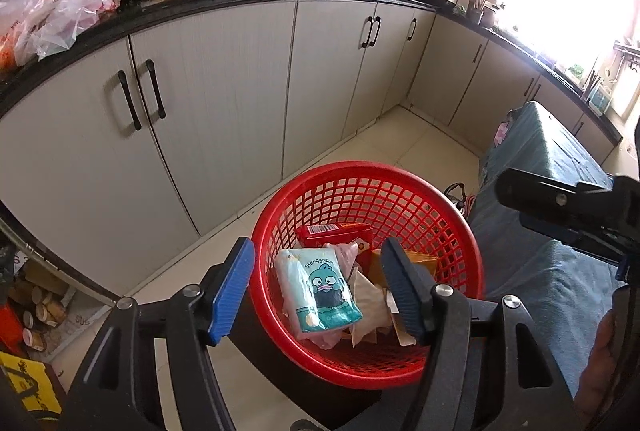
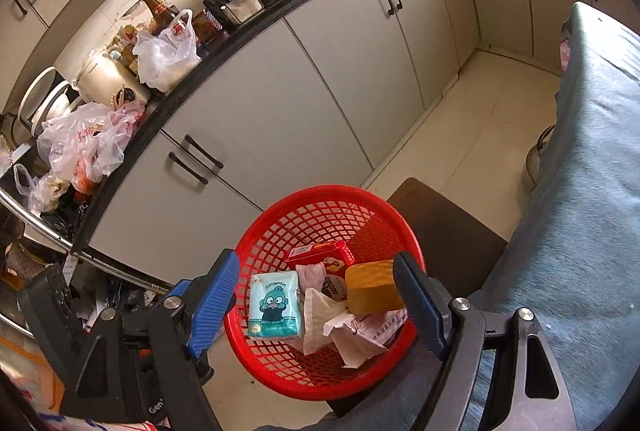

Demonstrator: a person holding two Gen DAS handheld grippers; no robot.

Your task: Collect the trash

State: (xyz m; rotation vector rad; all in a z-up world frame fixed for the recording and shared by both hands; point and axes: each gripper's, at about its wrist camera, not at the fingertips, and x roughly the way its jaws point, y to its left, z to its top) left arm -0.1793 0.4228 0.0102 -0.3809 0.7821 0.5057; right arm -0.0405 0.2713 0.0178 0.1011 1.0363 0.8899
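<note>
You had both the left gripper [image 1: 320, 289] and the right gripper [image 2: 316, 301] spread apart and empty above the red basket [image 1: 474, 251], which sat on a dark stool by the cloth-covered table and already held a tissue pack [image 1: 318, 289], a red box [image 2: 320, 255] and crumpled papers [image 2: 352, 331], so collection looked largely done.

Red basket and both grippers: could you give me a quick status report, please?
Left gripper open, empty, over red basket. Right gripper open, empty, same spot. Basket holds tissue pack, red box, crumpled paper. Nothing in the way.
</note>
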